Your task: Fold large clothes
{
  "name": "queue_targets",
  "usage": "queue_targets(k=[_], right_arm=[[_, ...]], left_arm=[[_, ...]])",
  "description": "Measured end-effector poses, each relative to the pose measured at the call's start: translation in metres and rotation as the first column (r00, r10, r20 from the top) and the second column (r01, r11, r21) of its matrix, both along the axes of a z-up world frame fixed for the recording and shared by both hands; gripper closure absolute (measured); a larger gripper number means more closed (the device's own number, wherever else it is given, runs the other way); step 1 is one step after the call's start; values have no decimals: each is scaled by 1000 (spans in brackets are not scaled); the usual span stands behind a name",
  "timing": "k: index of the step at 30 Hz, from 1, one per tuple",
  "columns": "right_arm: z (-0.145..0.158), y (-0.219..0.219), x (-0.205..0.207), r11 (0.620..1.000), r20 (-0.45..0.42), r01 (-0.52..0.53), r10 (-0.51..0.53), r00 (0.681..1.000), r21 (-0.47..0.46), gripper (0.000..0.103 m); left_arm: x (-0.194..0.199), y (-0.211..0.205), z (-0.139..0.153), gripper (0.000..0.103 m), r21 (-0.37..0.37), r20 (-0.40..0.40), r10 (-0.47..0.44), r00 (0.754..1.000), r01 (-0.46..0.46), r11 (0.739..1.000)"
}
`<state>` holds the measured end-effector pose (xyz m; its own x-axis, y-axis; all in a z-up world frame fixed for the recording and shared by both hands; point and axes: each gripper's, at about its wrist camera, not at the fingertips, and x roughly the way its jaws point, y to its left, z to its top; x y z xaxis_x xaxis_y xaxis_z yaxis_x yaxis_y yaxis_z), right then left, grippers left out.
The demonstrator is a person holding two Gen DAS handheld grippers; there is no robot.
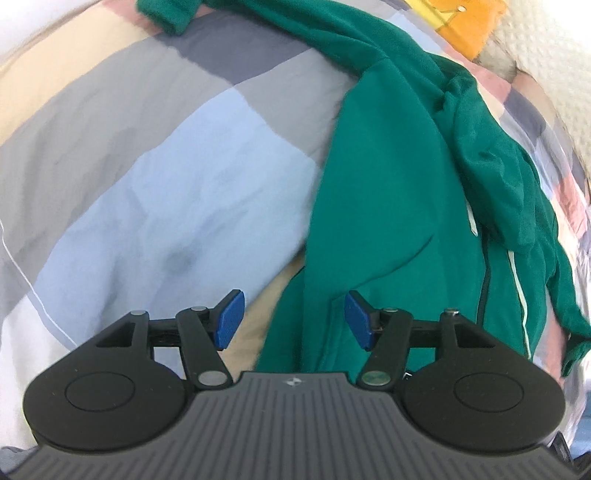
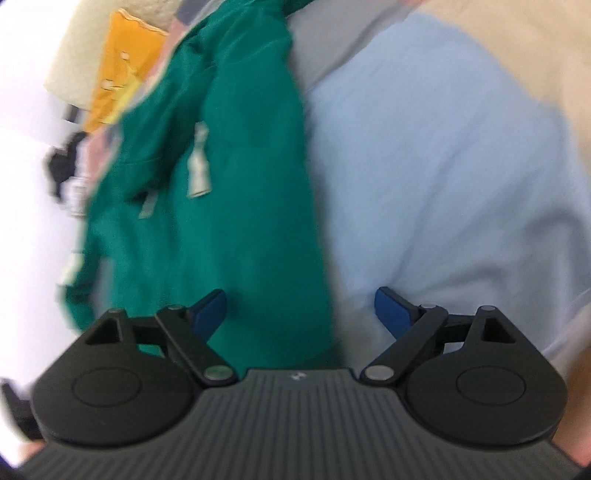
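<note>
Here, a green hooded jacket (image 1: 399, 192) is lying on a patchwork quilt (image 1: 155, 177), spreading toward one o'clock of the wide, empty left gripper (image 1: 294, 320). The blurrier right wrist view is showing the right gripper (image 2: 300, 314) gaping, the jacket at eleven o'clock.

So there's a big patchwork quilt (image 1: 155, 177) underneath everything: light blue, grey, beige, pinkish and navy blocks, a bit wrinkled. Off its far edge sits something orange-yellow (image 1: 469, 26), next to a cream textured thing (image 1: 546, 55). Some dark stuff (image 2: 64, 162) beside the quilt is too blurry to tell.
</note>
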<state>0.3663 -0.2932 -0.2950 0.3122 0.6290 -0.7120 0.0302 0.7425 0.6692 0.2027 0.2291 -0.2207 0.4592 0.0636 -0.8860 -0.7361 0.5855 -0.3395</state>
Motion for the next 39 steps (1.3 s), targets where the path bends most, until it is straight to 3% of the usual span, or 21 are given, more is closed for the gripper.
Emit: queue_targets(k=[2,5,9,11,12,13,17,19,21,24,28,29,31,34,39], right_arm=[[-2,0,0,992,-27,-21,24,999,123,13],[6,-1,-2,975,17,-27,24,1000,220,13],[16,-5,-5,918,63,-39,15,998,396,13],[21,-8,-7,897,90,-49,10,996,439,14],[22,-7,-8,898,98,-55,13,995,437,14],[23,-5,-9,909,99,-61,22,995,413,22],[11,12,-5,977,29,-72,67,997,200,40],[3,16,-2,990,-19,-68,71,997,125,51],[-2,19,-1,995,-43,-68,71,997,67,56],[-2,23,-1,996,-28,-89,90,996,22,60],[7,26,-5,995,15,-100,101,995,-6,77],[9,24,-4,996,25,-91,92,995,-9,80],[16,20,-5,995,54,-103,103,993,-7,85],[26,14,-5,994,78,-106,106,991,1,87],[61,21,-14,989,164,-145,150,975,-40,89]], left_arm=[[-4,5,-6,37,-26,6,26,1000,-26,999],[-9,14,-11,37,-79,23,69,997,-67,995],[-10,14,-15,37,-121,43,61,997,-55,991],[-8,12,-17,37,-123,39,53,998,-48,991],[-7,11,-18,37,-121,38,50,998,-45,992],[-7,9,-19,37,-120,37,40,998,-36,992],[5,-4,-25,34,-165,31,-81,996,85,983],[11,-15,-24,29,-116,11,-139,990,140,983],[17,-27,-23,27,-59,-19,-178,984,177,982],[27,-40,-28,26,12,-97,-209,973,211,977],[31,-42,-36,27,27,-118,-201,973,205,978],[31,-41,-36,30,18,-112,-206,972,209,978],[29,-38,-32,57,-18,-76,-219,973,218,976],[15,-21,-24,84,-111,-1,-183,983,182,977],[-10,-4,16,91,-165,158,-167,973,193,967]])
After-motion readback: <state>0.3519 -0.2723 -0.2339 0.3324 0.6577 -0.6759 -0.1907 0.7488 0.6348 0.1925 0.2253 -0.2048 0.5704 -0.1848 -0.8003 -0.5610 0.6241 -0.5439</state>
